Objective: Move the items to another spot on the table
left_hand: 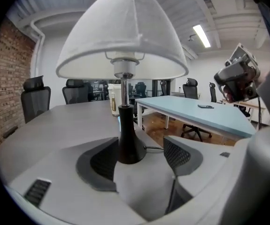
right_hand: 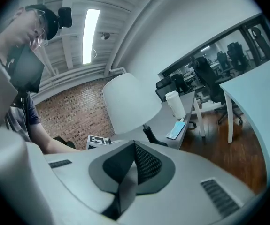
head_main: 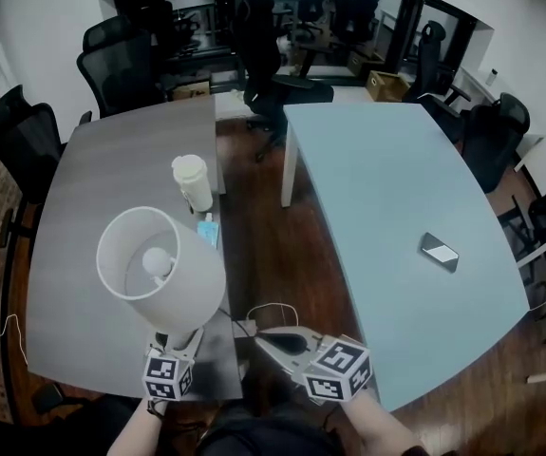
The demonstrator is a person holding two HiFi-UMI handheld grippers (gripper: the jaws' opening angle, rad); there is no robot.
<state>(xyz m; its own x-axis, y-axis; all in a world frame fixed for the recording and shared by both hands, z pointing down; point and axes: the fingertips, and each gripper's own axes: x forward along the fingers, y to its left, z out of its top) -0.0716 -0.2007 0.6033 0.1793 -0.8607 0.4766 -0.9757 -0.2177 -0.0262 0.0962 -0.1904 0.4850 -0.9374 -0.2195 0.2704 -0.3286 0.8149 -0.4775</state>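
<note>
My left gripper [left_hand: 140, 150] has its jaws apart, with the black foot of the lamp [head_main: 159, 266] standing between them; the left pad sits just beside the foot and there is a clear gap on the right side, so nothing is clamped. The right gripper [right_hand: 134, 149] has its jaws together with nothing in them, and it hangs off the worktop over the floor [head_main: 263, 226].

The lamp stands at the near right corner of the grey worktop [head_main: 92, 179], close to both edges, and its cord [head_main: 254, 313] loops off the right edge. Further back along that same edge lie the packet [head_main: 208, 230] and, beyond it, the upright cup [head_main: 193, 180] (both near the edge, the packet the closer).

To the left of the lamp and behind it the grey top is bare right out to the chairs [head_main: 26, 141] at its far side. A strip of floor parts it from the blue worktop [head_main: 386, 179], which carries only a phone [head_main: 439, 252] towards its right edge
</note>
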